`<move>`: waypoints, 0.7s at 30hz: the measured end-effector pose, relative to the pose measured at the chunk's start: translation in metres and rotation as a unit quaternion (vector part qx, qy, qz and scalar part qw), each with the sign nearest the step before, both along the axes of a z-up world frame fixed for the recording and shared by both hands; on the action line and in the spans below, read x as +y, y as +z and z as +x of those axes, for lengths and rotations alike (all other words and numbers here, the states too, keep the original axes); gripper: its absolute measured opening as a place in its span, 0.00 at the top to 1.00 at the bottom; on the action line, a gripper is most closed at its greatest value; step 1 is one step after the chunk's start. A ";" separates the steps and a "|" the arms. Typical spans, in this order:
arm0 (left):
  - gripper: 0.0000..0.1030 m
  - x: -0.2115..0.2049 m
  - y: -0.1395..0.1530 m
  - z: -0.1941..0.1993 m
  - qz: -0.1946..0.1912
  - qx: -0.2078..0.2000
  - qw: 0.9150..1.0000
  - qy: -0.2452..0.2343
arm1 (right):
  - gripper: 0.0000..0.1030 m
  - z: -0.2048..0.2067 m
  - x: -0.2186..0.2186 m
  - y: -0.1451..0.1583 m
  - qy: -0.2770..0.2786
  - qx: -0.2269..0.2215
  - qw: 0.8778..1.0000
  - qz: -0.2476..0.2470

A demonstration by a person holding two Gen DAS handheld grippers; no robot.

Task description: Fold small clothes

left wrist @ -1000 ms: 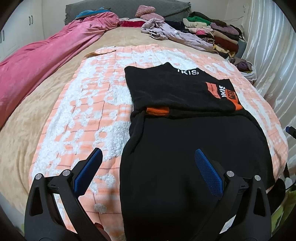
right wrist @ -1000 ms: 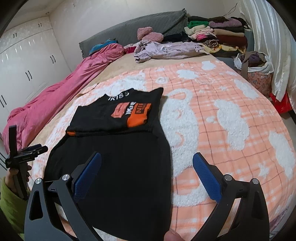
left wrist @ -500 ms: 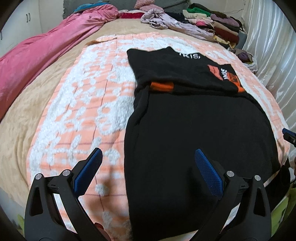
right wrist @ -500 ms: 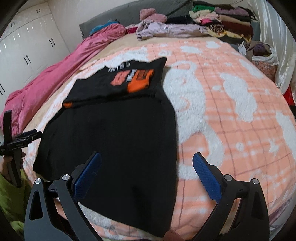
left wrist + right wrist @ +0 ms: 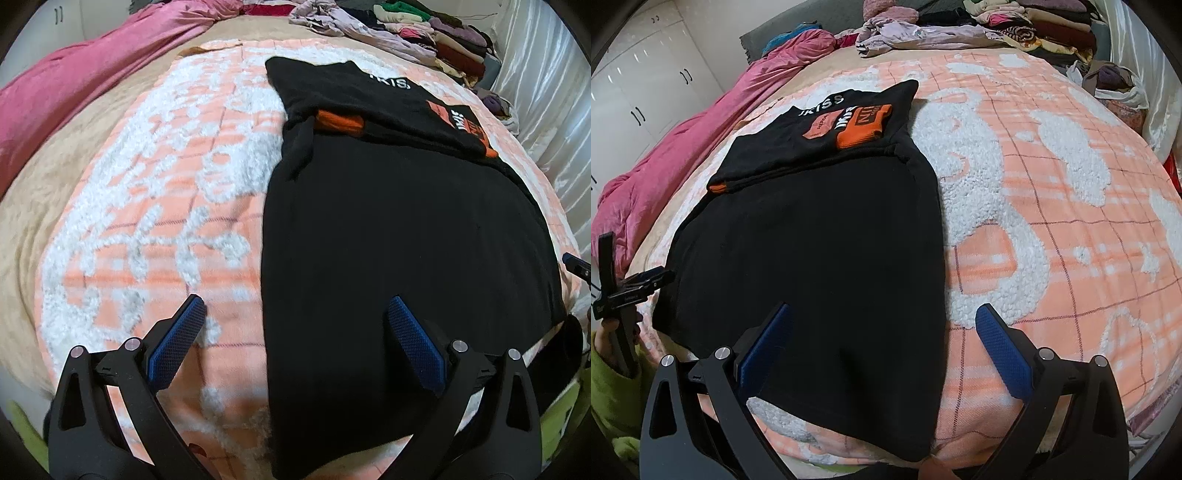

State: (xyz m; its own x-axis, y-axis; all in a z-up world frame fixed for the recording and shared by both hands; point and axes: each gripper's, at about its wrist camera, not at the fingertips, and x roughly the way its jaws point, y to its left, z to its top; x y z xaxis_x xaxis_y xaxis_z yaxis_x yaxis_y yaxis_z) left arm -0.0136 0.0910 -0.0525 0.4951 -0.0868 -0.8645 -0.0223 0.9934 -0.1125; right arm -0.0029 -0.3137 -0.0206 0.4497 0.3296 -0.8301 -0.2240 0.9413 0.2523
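My left gripper [image 5: 295, 332] gapes wide over the near left edge of the black garment [image 5: 399, 251], holding nothing. My right gripper [image 5: 882, 332] is spread just as wide over its near right edge, also empty. The garment lies flat on the orange-and-white blanket [image 5: 1052, 206], its printed top part folded down over the far end. Past the blanket's far right corner a bag [image 5: 1115, 79] holds bunched clothes.

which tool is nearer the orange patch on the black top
Right. The right tool is on the patch's side of the black top; the left tool straddles the opposite edge.
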 end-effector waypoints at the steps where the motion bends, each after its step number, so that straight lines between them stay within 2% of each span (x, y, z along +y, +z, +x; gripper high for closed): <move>1: 0.09 0.000 -0.001 -0.001 0.001 0.001 1.000 -0.001 | 0.05 0.000 0.000 -0.001 0.000 0.002 1.000 0.000; 4: 0.09 0.001 -0.003 -0.004 -0.004 0.004 1.000 -0.002 | 0.05 0.001 -0.001 -0.005 -0.001 0.008 1.000 0.000; 7: 0.14 0.004 -0.003 -0.008 -0.013 0.004 1.000 0.000 | 0.07 0.002 0.001 -0.008 0.001 0.016 1.000 -0.002; 9: 0.24 0.005 -0.004 -0.010 -0.025 0.006 1.000 -0.001 | 0.27 0.004 0.001 -0.010 0.001 0.021 1.000 -0.002; 11: 0.30 0.006 -0.004 -0.012 -0.034 0.007 0.999 -0.001 | 0.39 0.005 0.001 -0.013 0.004 0.028 1.000 0.003; 12: 0.35 0.006 -0.005 -0.012 -0.034 0.007 0.999 -0.001 | 0.52 0.005 0.001 -0.013 0.005 0.029 1.000 0.005; 13: 0.39 0.006 -0.005 -0.014 -0.036 0.007 0.999 -0.001 | 0.60 0.005 0.000 -0.013 0.006 0.030 0.999 0.009; 14: 0.52 0.006 -0.004 -0.015 -0.041 0.008 0.999 -0.002 | 0.73 0.004 -0.001 -0.013 0.009 0.031 0.999 0.016; 15: 0.62 0.006 -0.004 -0.015 -0.045 0.008 0.999 -0.004 | 0.82 0.003 -0.001 -0.011 0.011 0.030 0.999 0.021; 16: 0.66 0.007 -0.003 -0.017 -0.050 0.008 0.999 -0.005 | 0.84 0.002 -0.003 -0.009 0.013 0.026 0.999 0.028; 18: 0.80 0.006 -0.002 -0.018 -0.060 0.009 0.998 -0.009 | 0.86 0.000 -0.003 -0.006 0.018 0.024 0.999 0.036; 21: 0.84 0.005 -0.001 -0.020 -0.064 0.011 0.998 -0.013 | 0.84 -0.002 -0.006 -0.006 0.019 0.031 0.999 0.029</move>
